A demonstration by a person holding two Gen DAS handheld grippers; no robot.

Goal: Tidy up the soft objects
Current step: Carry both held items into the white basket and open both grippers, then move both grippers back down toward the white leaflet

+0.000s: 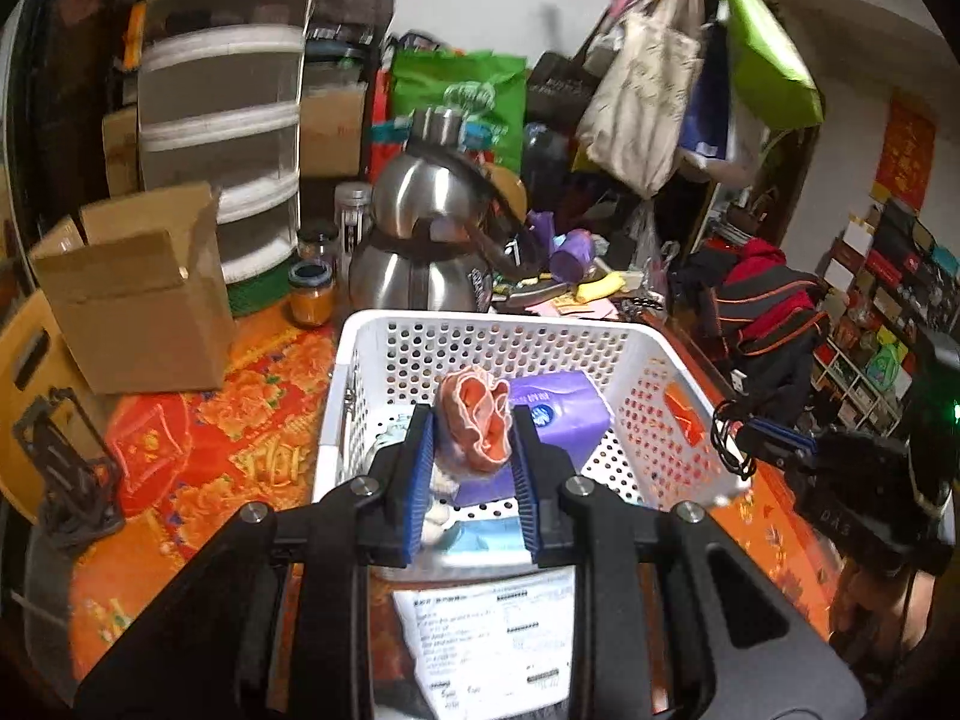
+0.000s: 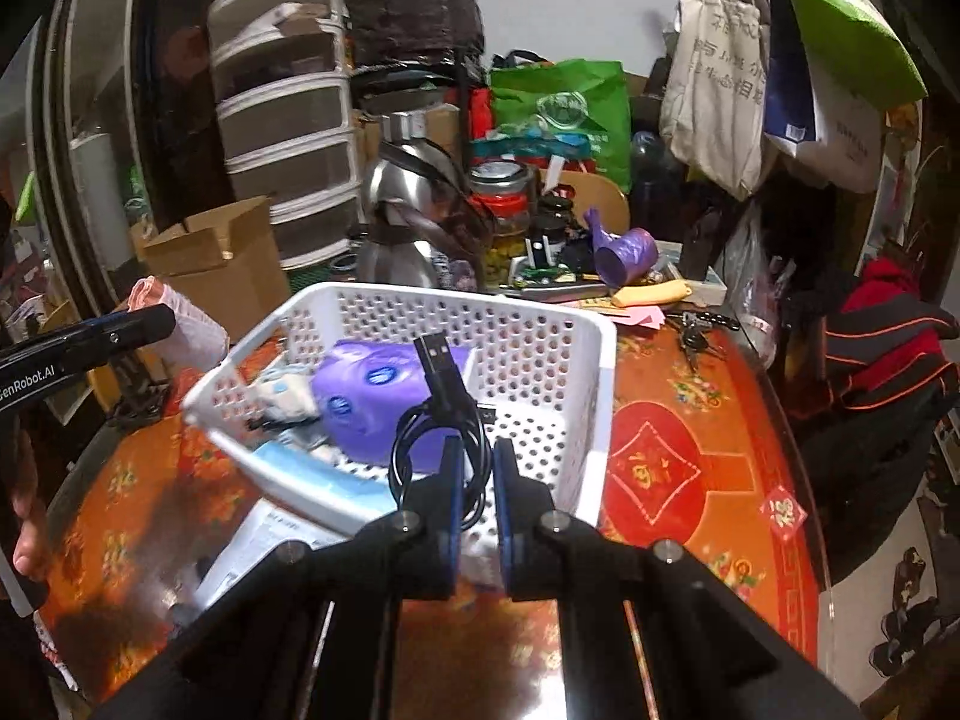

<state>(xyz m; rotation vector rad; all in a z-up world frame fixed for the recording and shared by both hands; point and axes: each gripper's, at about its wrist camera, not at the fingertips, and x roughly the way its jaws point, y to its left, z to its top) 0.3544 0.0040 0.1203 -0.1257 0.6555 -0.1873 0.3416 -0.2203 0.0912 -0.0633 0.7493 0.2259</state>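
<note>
A: Entry, left gripper (image 1: 471, 456). State?

B: It is clamping a crumpled orange-pink cloth (image 1: 477, 423) between its blue pads (image 1: 420, 468). The cloth is sticking up above the fingertips and hanging over the near side of the white perforated basket (image 1: 654, 360).

A: Basket contents?

B: A purple tissue pack (image 1: 564, 405) is lying against the far right part of the basket floor. A light blue flat packet (image 1: 486, 534) is resting along the near wall, with something small and white beside it; what that is cannot be told.

A: Right gripper (image 2: 477, 480)?

B: It is pinching a coiled black USB cable (image 2: 438, 444), jaws nearly together. The plug end (image 2: 433, 354) is pointing up above the fingers, the loop is hanging on the left finger's side. The gripper is hovering at the basket's near right corner.

A: Basket position on the tabletop?

B: It is sitting near the front edge of the red-orange patterned tablecloth (image 2: 660, 468), partly over a printed paper sheet (image 1: 486, 648).

A: Surroundings?

B: A steel kettle (image 1: 426, 222) is standing just behind the basket's far wall. An open cardboard box (image 1: 132, 294) is standing towards the left edge.
</note>
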